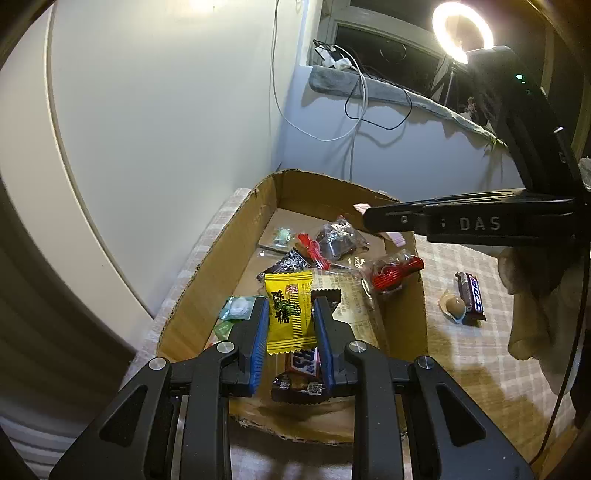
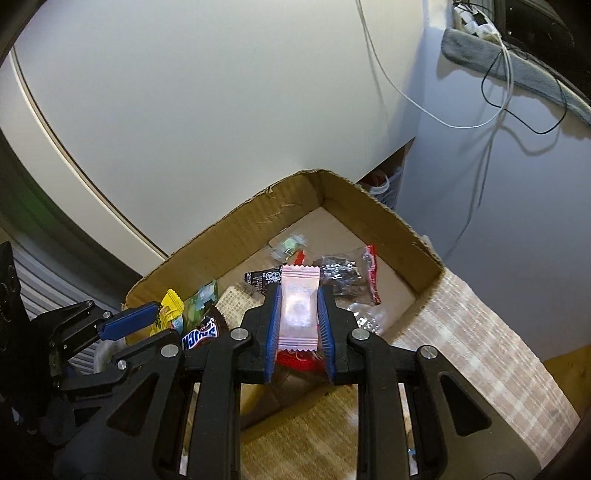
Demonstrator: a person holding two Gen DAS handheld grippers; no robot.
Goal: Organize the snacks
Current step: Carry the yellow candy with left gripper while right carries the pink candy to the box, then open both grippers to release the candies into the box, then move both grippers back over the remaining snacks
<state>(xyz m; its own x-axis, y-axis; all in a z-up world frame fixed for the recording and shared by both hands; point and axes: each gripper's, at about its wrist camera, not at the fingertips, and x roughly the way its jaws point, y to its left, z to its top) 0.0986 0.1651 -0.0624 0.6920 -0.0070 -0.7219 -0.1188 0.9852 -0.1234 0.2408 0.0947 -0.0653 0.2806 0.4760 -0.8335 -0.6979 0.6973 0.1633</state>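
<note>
A shallow cardboard box (image 1: 207, 266) (image 2: 236, 225) holds several wrapped snacks. My left gripper (image 1: 290, 304) is shut on a yellow candy packet (image 1: 290, 312) and holds it above the box's near end, over a Snickers bar (image 1: 304, 363). My right gripper (image 2: 298, 293) is shut on a pink candy packet (image 2: 298, 308) above the box's near right side. The left gripper with the yellow packet (image 2: 168, 306) shows at the left of the right wrist view. A purple bar (image 1: 471, 295) and a round wrapped candy (image 1: 454, 304) lie on the cloth outside the box.
A checked cloth (image 1: 480, 354) covers the table. A white wall stands behind the box. The right gripper's black body (image 1: 476, 221) reaches over the box's far right corner. A ring light (image 1: 462, 27) and cables (image 1: 354, 96) are at the back.
</note>
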